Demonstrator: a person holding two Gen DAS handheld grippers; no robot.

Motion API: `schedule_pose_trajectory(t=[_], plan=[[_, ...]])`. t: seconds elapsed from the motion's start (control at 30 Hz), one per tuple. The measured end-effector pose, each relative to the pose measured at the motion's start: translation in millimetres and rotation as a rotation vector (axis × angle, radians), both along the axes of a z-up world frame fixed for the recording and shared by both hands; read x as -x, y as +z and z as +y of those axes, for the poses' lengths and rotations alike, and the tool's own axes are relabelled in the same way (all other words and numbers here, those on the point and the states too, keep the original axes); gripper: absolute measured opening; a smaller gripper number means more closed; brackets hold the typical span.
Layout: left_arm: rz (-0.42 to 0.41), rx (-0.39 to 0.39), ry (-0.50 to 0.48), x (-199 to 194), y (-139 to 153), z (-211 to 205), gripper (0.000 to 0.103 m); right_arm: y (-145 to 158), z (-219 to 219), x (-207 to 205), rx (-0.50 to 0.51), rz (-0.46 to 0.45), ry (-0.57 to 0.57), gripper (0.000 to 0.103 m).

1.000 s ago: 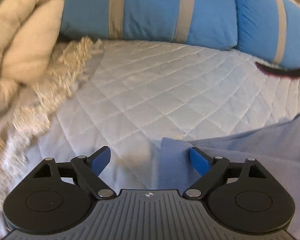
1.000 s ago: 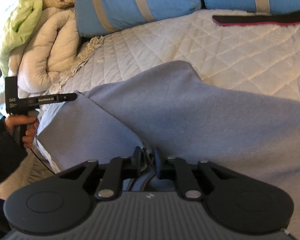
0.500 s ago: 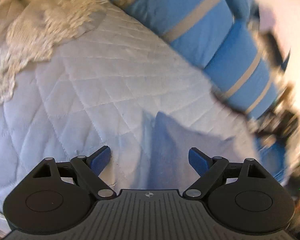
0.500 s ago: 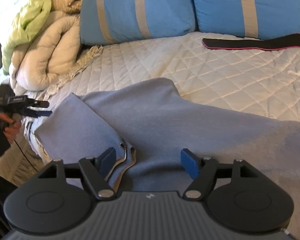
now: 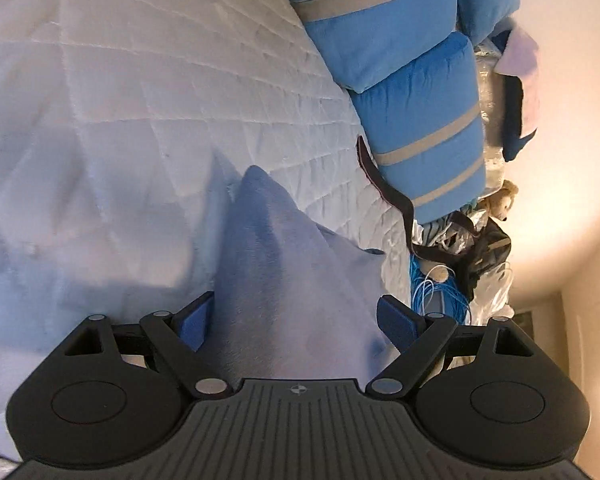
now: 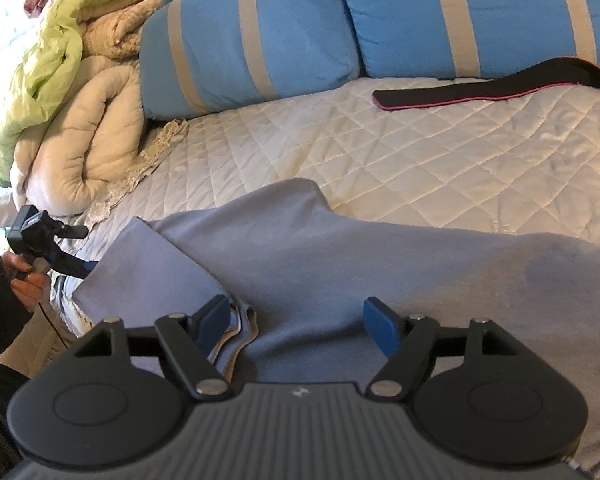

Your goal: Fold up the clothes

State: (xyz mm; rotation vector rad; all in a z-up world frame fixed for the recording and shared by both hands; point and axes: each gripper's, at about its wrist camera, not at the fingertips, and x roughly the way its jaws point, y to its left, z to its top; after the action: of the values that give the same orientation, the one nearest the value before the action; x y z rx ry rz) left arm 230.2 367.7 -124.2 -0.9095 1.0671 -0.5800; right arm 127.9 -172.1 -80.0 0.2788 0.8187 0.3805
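Quilted white bedding covers the bed [image 6: 440, 152], with two blue striped pillows [image 6: 260, 36] along its far edge at twelve o'clock in the right wrist view and a rolled beige comforter [image 6: 76, 140] at ten o'clock. A black strap [image 6: 480, 90] with a pink edge lies on the quilt at one o'clock, well apart from the grey-blue garment [image 6: 360, 256]. That garment spreads across the near part of the bed, directly under and ahead of the right gripper [image 6: 296, 320], whose jaws stand wide apart with the cloth between them and neither pad pressing on it; the layered hem sits just beside its left pad at seven o'clock. At nine o'clock a hand [image 6: 26, 280] holds the left gripper [image 6: 80, 250] near the garment's folded corner. In the left wrist view the left gripper [image 5: 296, 322] is spread wide too, a peak of the garment [image 5: 276, 280] rising between its pads towards twelve o'clock, not clamped.
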Motion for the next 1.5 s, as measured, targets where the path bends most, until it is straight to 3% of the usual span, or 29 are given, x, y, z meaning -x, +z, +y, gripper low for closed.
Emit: schedule_pose_trajectory(t=[0.03, 0.07, 0.1, 0.13, 0.17, 0.37, 0.53, 0.73, 1.03, 1.23, 1.5], plan=[[-0.004, -0.007, -0.001, 1, 0, -3, 0.084, 1, -1, 1, 0.002, -0.002, -0.003, 0.083], [0.0, -0.008, 0.001, 3, 0, -5, 0.074, 3, -2, 3, 0.002, -0.006, -0.004, 0.083], [0.021, -0.011, 0.008, 4, -3, -7, 0.041, 4, -3, 4, 0.003, -0.01, -0.005, 0.083], [0.057, -0.039, 0.023, 6, -6, -9, 0.023, 6, -4, 6, 0.006, -0.016, -0.007, 0.083], [0.074, -0.071, 0.043, 9, -8, -11, 0.018, 7, -5, 8, 0.011, -0.022, -0.01, 0.084], [0.022, -0.26, 0.067, 17, 33, -32, 0.015, 10, -22, 20, 0.031, -0.045, -0.038, 0.084], [-0.025, -0.403, 0.061, 26, 101, -63, 0.015, 4, -44, 29, 0.044, -0.024, -0.08, 0.084], [-0.014, -0.498, 0.12, 47, 173, -116, 0.015, 3, -60, 38, 0.021, -0.028, -0.083, 0.086], [-0.032, -0.476, 0.1, 57, 231, -229, 0.015, 16, -54, 72, 0.061, -0.091, 0.059, 0.089], [-0.04, -0.425, 0.029, 54, 234, -305, 0.015, 25, -48, 104, 0.058, -0.113, 0.121, 0.09], [-0.035, -0.348, -0.064, 45, 220, -379, 0.015, 44, -57, 135, 0.087, -0.164, 0.124, 0.091]])
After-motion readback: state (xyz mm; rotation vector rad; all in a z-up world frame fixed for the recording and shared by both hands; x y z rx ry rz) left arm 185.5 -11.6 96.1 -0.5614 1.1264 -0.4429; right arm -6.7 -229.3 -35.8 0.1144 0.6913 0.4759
